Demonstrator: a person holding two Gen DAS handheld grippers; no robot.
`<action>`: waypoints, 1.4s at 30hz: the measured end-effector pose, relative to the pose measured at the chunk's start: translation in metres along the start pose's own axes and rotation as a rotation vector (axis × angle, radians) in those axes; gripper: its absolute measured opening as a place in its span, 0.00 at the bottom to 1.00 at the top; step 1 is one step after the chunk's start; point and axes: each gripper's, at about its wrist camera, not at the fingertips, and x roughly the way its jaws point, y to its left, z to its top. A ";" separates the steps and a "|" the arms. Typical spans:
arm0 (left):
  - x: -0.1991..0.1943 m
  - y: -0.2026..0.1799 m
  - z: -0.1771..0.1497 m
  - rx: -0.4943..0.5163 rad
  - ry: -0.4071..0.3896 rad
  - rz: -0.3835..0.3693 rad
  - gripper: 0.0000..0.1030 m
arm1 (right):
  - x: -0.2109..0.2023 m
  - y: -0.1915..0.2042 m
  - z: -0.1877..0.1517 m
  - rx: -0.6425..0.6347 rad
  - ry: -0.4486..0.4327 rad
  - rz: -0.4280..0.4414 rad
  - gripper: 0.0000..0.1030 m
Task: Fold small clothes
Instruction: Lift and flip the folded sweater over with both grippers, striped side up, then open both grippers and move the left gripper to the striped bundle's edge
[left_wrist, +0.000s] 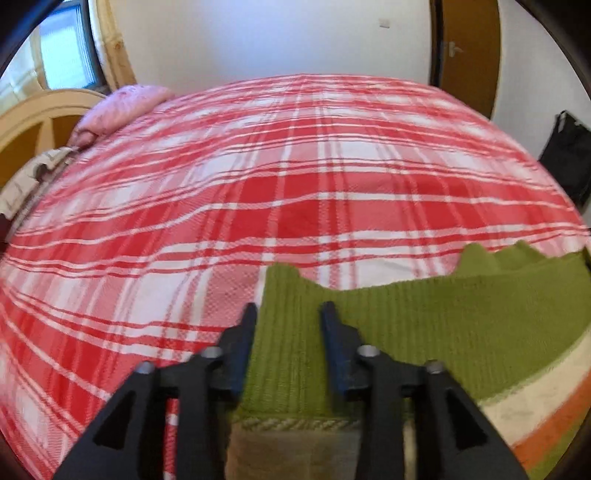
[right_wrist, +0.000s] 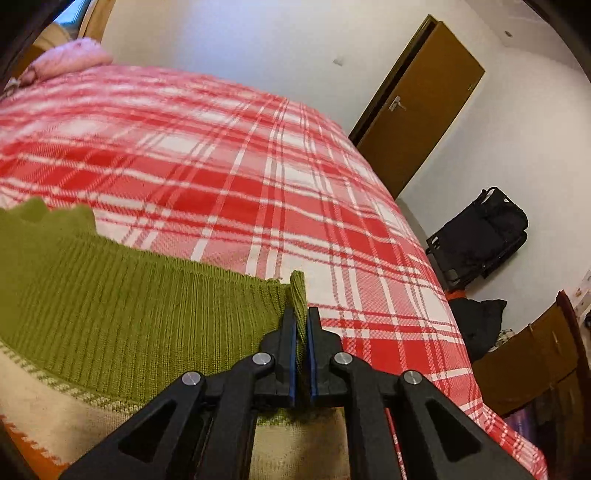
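A small knitted sweater (left_wrist: 406, 325), green with cream and orange stripes, lies on the red and white plaid bedspread (left_wrist: 258, 192). My left gripper (left_wrist: 290, 310) is open, its jaws astride the sweater's left ribbed edge, with green knit between them. In the right wrist view the sweater (right_wrist: 129, 314) fills the lower left. My right gripper (right_wrist: 301, 314) is shut on the sweater's right ribbed corner, and a bit of green knit sticks up between the fingertips.
A pink pillow (left_wrist: 118, 110) lies at the far left of the bed by a wooden headboard (left_wrist: 33, 122). A brown door (right_wrist: 417, 107) stands beyond the bed. A black bag (right_wrist: 480, 236) and dark clothes (right_wrist: 476, 325) sit on the floor at the right.
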 end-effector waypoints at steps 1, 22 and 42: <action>0.001 0.004 0.001 -0.012 0.004 0.024 0.62 | -0.001 -0.001 0.000 0.000 0.003 0.006 0.05; -0.117 0.027 -0.070 0.007 -0.034 0.054 0.76 | -0.169 0.045 -0.091 0.204 -0.066 0.472 0.05; -0.121 0.014 -0.134 -0.005 0.000 0.057 0.84 | -0.164 0.072 -0.127 0.194 -0.090 0.379 0.06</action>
